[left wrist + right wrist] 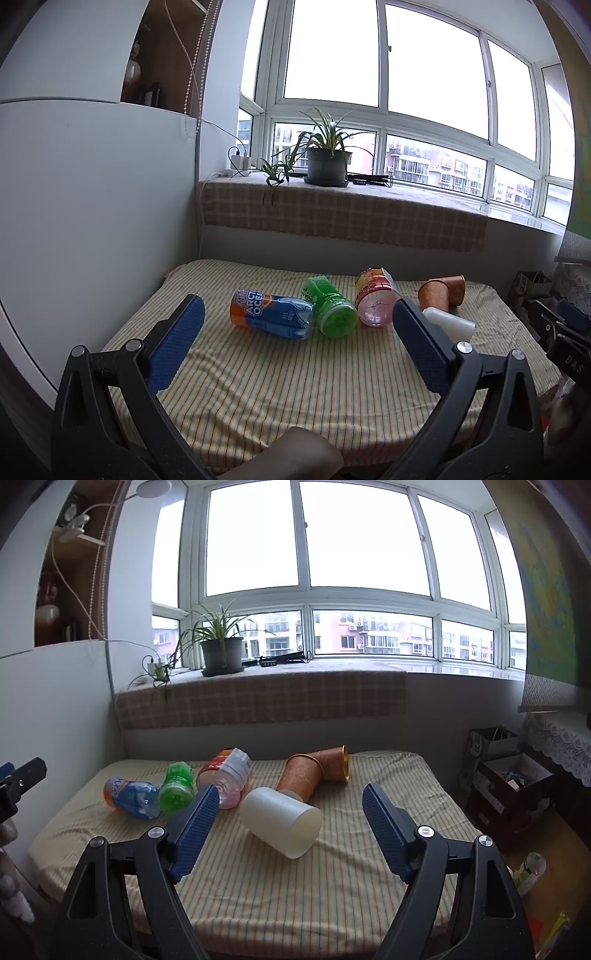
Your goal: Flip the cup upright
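A white translucent cup [282,821] lies on its side on the striped tablecloth, mouth toward me and to the right; it also shows in the left wrist view [450,324], partly behind a finger. Two copper cups [301,775] [334,763] lie on their sides just behind it, also seen in the left wrist view [436,293] [456,288]. My right gripper [288,797] is open and empty, just in front of the white cup. My left gripper [297,317] is open and empty, facing the bottles.
Three bottles lie on their sides on the table: orange-blue [271,314], green [332,312], pink [375,302]. The striped table [258,878] ends at a wall on the left. A potted plant [221,653] stands on the windowsill. Boxes [509,786] sit on the floor right.
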`<move>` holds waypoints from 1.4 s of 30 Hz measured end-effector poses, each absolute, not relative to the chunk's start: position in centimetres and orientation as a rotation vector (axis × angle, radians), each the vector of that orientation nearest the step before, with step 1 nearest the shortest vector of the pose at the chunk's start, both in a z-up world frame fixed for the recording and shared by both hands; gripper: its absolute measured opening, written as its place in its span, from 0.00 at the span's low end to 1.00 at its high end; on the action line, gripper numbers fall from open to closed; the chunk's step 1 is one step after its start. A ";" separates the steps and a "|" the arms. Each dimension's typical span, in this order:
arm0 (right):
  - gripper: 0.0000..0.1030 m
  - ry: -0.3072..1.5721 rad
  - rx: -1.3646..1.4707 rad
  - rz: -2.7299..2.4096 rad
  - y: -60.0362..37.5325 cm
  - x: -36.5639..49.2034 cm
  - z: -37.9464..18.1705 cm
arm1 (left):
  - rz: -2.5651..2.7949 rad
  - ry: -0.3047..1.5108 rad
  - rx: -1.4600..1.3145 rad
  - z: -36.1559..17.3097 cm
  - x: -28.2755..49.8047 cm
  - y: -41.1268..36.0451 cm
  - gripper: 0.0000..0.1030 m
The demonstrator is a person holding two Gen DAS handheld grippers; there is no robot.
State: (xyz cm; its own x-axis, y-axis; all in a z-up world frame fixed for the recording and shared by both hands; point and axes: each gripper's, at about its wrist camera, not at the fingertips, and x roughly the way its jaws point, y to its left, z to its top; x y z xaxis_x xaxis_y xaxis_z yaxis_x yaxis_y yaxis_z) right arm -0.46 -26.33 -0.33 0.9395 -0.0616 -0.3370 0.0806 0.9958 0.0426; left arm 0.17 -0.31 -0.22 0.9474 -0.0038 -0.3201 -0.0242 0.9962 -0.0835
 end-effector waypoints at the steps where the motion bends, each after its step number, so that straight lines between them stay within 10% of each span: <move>1: 0.77 0.341 0.056 -0.072 -26.2 -0.6 -0.1 | 0.013 0.326 -0.087 -0.2 0.2 -0.3 1.00; 42: 0.78 0.360 0.069 -0.075 -26.5 -0.3 -0.6 | 0.005 0.332 -0.090 0.1 -0.1 -0.4 1.00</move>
